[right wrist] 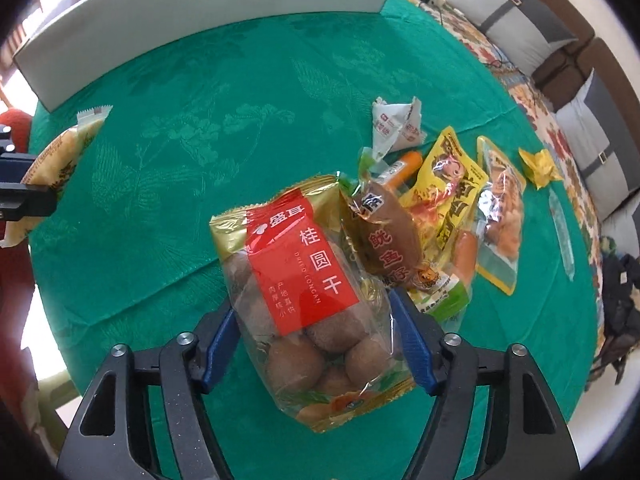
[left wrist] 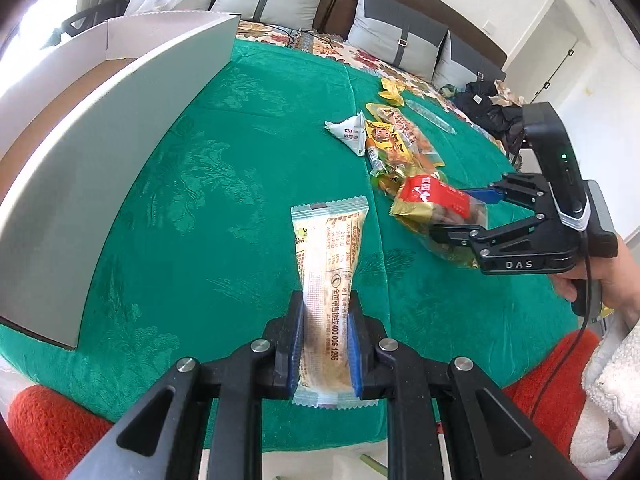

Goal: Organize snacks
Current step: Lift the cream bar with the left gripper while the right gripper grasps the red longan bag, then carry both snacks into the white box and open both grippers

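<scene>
My left gripper (left wrist: pixel 325 304) is shut on a long tan bread packet (left wrist: pixel 328 272) held above the green tablecloth. It also shows at the left edge of the right wrist view (right wrist: pixel 56 160). My right gripper (right wrist: pixel 312 304) has its blue pads on both sides of a clear dried longan bag with a red label (right wrist: pixel 304 272) and is shut on it; the bag also shows in the left wrist view (left wrist: pixel 436 208). A pile of snacks (right wrist: pixel 448 208) lies just right of that bag: a brown squid packet, yellow packets, sausages.
A large white cardboard box (left wrist: pixel 100 128) stands open at the far left of the table (left wrist: pixel 240 140); its wall shows in the right wrist view (right wrist: pixel 200 12). A white triangular packet (right wrist: pixel 396 124) and a yellow wrapper (right wrist: pixel 540 164) lie nearby. A sofa with grey cushions (left wrist: pixel 400 36) is behind.
</scene>
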